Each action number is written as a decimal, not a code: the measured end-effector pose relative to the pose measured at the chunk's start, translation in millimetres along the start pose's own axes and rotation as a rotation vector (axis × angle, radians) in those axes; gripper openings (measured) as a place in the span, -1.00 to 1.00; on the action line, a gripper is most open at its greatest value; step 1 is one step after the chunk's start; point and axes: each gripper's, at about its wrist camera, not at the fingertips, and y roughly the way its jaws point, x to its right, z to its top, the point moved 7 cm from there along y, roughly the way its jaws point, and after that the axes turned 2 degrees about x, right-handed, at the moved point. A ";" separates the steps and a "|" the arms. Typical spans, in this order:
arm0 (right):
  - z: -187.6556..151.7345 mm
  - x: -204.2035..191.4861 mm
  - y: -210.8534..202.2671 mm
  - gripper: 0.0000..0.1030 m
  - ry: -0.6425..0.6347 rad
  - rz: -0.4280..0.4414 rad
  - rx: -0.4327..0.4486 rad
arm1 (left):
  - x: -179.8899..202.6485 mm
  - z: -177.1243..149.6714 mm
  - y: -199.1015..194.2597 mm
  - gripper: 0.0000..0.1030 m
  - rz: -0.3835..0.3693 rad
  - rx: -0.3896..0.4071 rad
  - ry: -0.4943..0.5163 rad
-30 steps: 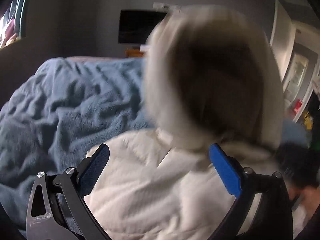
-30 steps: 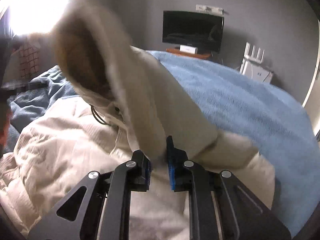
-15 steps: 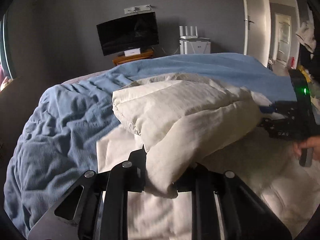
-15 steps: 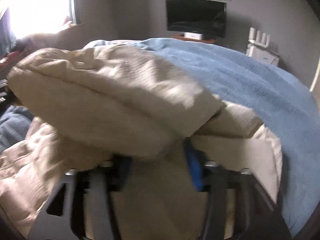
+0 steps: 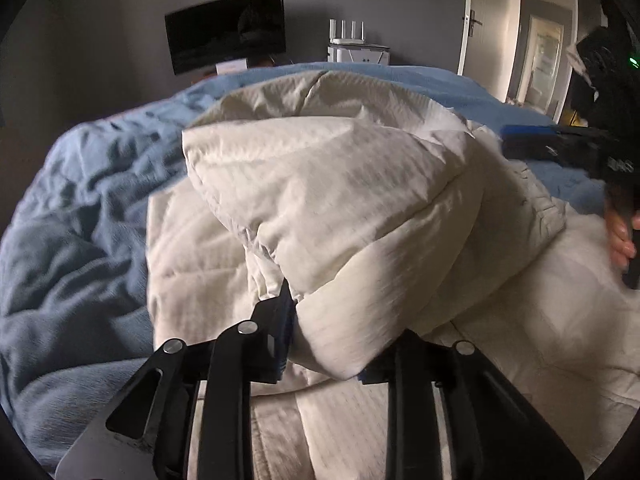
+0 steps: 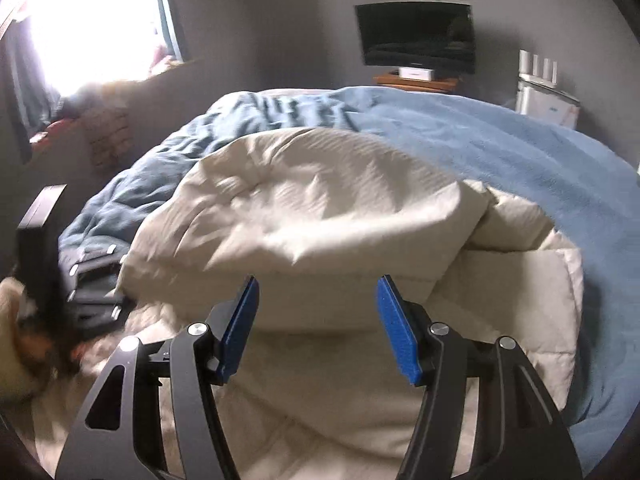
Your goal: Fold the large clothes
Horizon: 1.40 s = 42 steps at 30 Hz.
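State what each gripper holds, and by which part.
The left gripper grips the cream coat by its folded-over edge. The right gripper is open, holding nothing.

Grey walls (image 6: pixel 280 20) enclose a bed under a blue blanket (image 6: pixel 500 140). A dark television (image 6: pixel 416 34) hangs ahead; a bright window (image 6: pixel 88 28) glares left, a white door (image 5: pixel 480 28) stands right.

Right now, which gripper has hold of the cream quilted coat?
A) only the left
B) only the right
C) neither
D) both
A: the left gripper is closed on a thick fold of the cream quilted coat, the cloth bulging out between its fingers, while the right gripper stands open with its blue pads apart and no cloth between them, just short of the coat.
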 end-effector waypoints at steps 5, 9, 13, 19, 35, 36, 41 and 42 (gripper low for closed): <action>18.0 -6.5 38.5 0.12 0.021 -0.031 -0.048 | 3.3 2.2 -8.2 0.31 -0.066 0.026 -0.023; 12.4 -11.6 59.0 0.12 -0.010 -0.060 -0.105 | 10.6 5.1 -26.9 0.79 -0.103 0.090 -0.028; 1.7 -10.0 66.8 0.12 0.015 -0.034 -0.108 | 9.0 17.2 -39.6 0.80 -0.174 0.157 -0.079; -29.6 -17.6 83.8 0.12 -0.003 0.004 -0.127 | 4.1 42.7 -27.3 0.48 -0.145 0.197 -0.142; -7.8 9.6 57.3 0.12 0.021 -0.133 0.008 | -15.6 7.1 27.5 -0.12 -0.071 -0.008 -0.151; -5.3 19.3 59.5 0.12 0.043 -0.163 -0.001 | -15.3 6.5 27.7 -0.12 -0.069 -0.009 -0.150; -1.3 59.4 75.3 0.12 0.150 -0.248 -0.044 | -16.3 4.9 28.3 -0.12 -0.070 -0.011 -0.149; -2.5 61.7 78.3 0.12 0.146 -0.262 -0.055 | -16.7 3.6 28.9 -0.12 -0.070 -0.013 -0.148</action>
